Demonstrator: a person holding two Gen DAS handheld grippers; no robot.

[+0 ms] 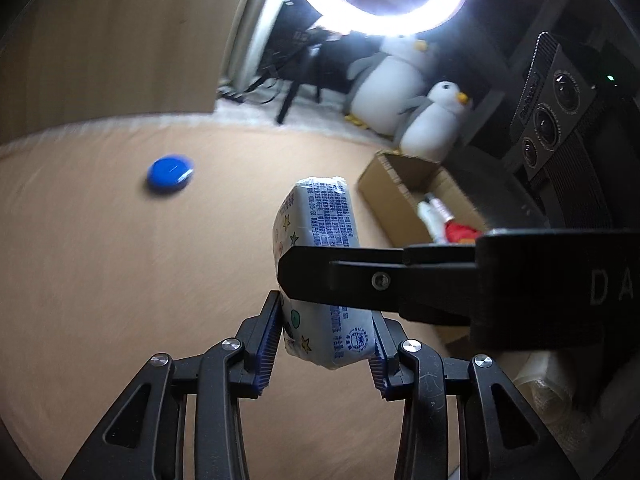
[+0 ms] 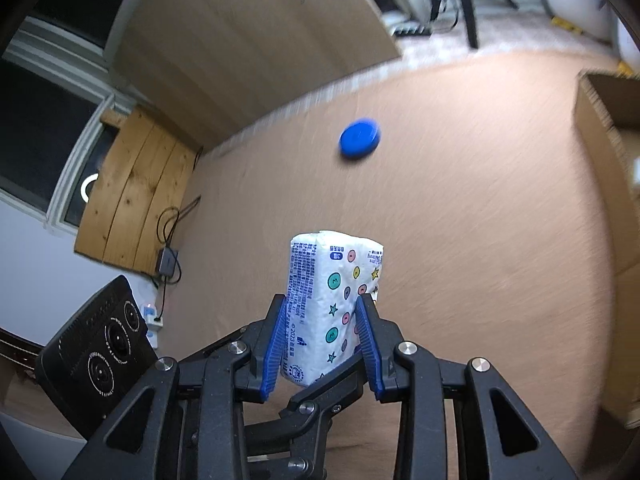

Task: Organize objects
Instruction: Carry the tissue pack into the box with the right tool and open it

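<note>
One tissue pack [image 2: 334, 304], white with blue print and coloured dots and stars, sits pinched between both claws at once, held above the tan counter [image 2: 480, 260]. We note the right claw [image 2: 322, 342] pressed onto its lower half, blue ribbed pads [image 2: 366, 344] against both broad faces; the pack stands roughly upright in that view. From the left wrist view, the left claw [image 1: 326, 344] grips the pack's [image 1: 316, 264] near end between its own blue pads [image 1: 268, 344], and a black finger of the right claw [image 1: 360, 276] crosses in front of the pack from the right side.

Beyond the pack, well apart from it, a blue round lid [image 1: 170, 174] lies flat on the counter [image 1: 120, 280]; it is blurred in both views [image 2: 359, 137]. To the pack's right in the left wrist view we see an open cardboard box [image 1: 394, 200] resting on the counter, holding a pale tube-like item and something red; we cannot tell what they are. Behind the box stand two penguin plush toys [image 1: 430, 120], and above them a bright ring light [image 1: 396, 0]. A wooden panel [image 2: 256, 32] rises at the counter's far edge.
</note>
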